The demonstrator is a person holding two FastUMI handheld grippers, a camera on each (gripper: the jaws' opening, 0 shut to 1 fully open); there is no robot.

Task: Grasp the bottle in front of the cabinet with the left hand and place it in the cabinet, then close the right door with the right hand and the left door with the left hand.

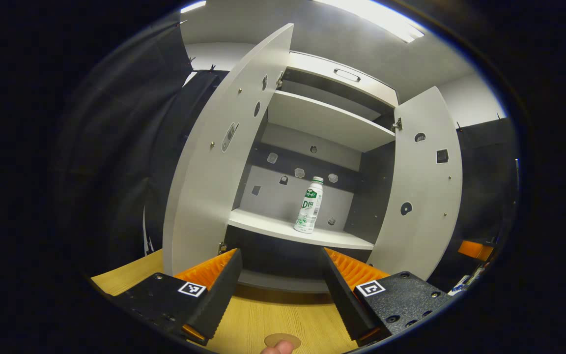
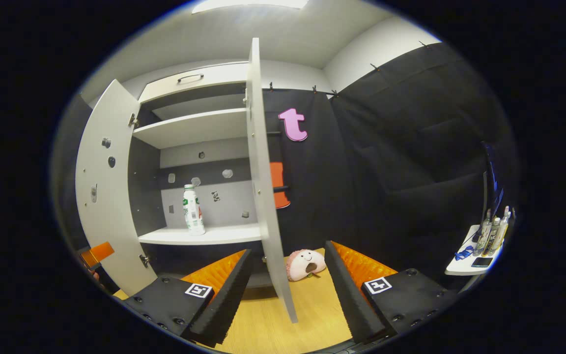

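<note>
So the bottle (image 1: 309, 205) is already sitting upright on the lower shelf (image 1: 283, 227) inside the cabinet (image 1: 334, 83), a bit right of center in the left gripper view. Both doors are wide open: left door (image 1: 214, 162) and right door (image 1: 423, 187). The left tool (image 1: 283, 290) is spread wide, holding nothing, back over the wooden surface (image 1: 273, 314) in front of the cabinet. The right tool (image 2: 288, 290) is wide too, and the right door's edge (image 2: 263, 187) sits between its fingers, not touching as far as I can see. A small plush toy (image 2: 304, 264) lies on the surface by that door.
</note>
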